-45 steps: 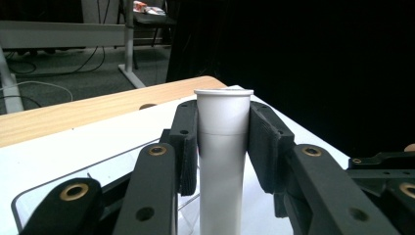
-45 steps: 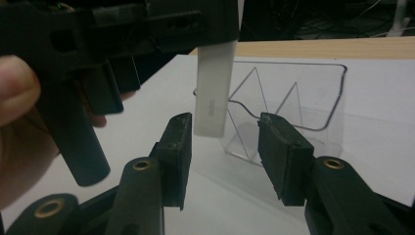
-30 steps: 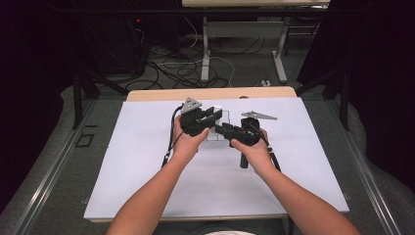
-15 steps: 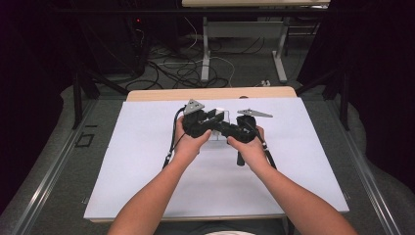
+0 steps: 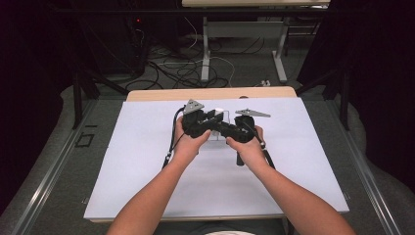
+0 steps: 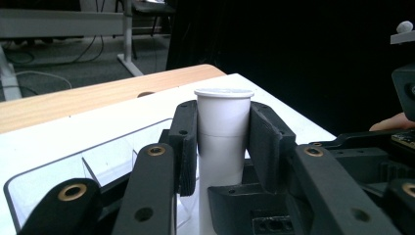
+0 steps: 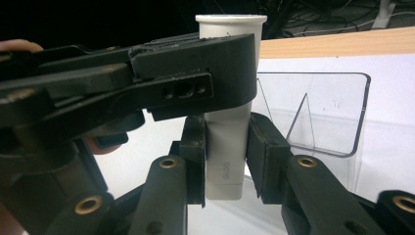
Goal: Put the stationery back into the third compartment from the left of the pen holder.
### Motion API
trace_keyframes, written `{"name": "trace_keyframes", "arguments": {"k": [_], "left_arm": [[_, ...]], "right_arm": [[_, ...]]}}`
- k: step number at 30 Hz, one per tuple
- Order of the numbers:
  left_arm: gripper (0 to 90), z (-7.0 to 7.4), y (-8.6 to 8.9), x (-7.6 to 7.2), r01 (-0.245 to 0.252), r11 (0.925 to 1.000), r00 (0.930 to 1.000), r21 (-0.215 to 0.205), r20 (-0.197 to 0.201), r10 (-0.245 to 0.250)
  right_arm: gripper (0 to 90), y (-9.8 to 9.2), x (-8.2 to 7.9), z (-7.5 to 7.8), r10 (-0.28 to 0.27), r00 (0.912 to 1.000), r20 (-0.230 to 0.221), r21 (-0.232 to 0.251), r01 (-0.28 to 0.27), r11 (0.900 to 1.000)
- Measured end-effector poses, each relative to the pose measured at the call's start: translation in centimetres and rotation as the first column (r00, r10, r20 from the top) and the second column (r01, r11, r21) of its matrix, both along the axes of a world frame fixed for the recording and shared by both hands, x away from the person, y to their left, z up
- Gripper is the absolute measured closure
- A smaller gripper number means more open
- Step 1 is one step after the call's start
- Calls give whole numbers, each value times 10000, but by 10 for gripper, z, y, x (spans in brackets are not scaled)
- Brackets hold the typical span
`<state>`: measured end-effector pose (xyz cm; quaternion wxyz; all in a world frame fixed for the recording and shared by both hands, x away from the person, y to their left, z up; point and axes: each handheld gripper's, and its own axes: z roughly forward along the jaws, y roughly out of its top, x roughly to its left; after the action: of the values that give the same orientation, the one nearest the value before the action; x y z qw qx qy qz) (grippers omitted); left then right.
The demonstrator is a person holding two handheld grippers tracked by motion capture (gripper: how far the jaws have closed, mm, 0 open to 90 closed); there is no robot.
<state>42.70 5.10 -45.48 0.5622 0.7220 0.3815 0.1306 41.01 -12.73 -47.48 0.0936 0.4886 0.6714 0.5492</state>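
A white plastic tube (image 6: 223,127) stands upright over a clear acrylic tray (image 6: 88,166). My left gripper (image 6: 222,110) is shut on the tube's upper half, just under its rim. My right gripper (image 7: 226,147) has just been closing, and its pads now press the lower part of the tube (image 7: 230,161) from both sides. In the right gripper view a left gripper jaw (image 7: 195,83) crosses in front of the tube near its top. From above, the left gripper (image 5: 208,120) and right gripper (image 5: 222,126) meet at the tube (image 5: 219,111) in mid-table.
The clear tray (image 7: 318,112) has thin dividers and lies on a white sheet (image 5: 137,161) covering a wooden table (image 5: 161,94). Both forearms come in from the front edge. Cables and table legs (image 5: 205,49) lie on the floor behind.
My right gripper has edged left toward the left gripper and now sits against the tube. The left hand has kept still.
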Motion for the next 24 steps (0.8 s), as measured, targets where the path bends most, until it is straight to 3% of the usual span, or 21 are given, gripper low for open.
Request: {"name": "trace_keyframes", "arguments": {"k": [6, 14, 20, 24], "left_arm": [[575, 1, 2, 0, -25, 9999, 9999, 121, -127, 27], [486, 3, 10, 1, -203, 9997, 9991, -133, -376, 198], [457, 6, 18, -1, -256, 9990, 9988, -353, -431, 240], [415, 8, 26, -1, -416, 9988, 9988, -248, -260, 410]], "right_arm": [[707, 2, 3, -2, 16, 9992, 392, -375, -1, 9993], [706, -1, 8, -3, -36, 9965, 831, -809, 103, 9967], [706, -7, 14, -1, -276, 9913, 1286, -1022, 409, 9939], [706, -11, 16, 2, -328, 9826, 1830, -1066, 530, 9929]]}}
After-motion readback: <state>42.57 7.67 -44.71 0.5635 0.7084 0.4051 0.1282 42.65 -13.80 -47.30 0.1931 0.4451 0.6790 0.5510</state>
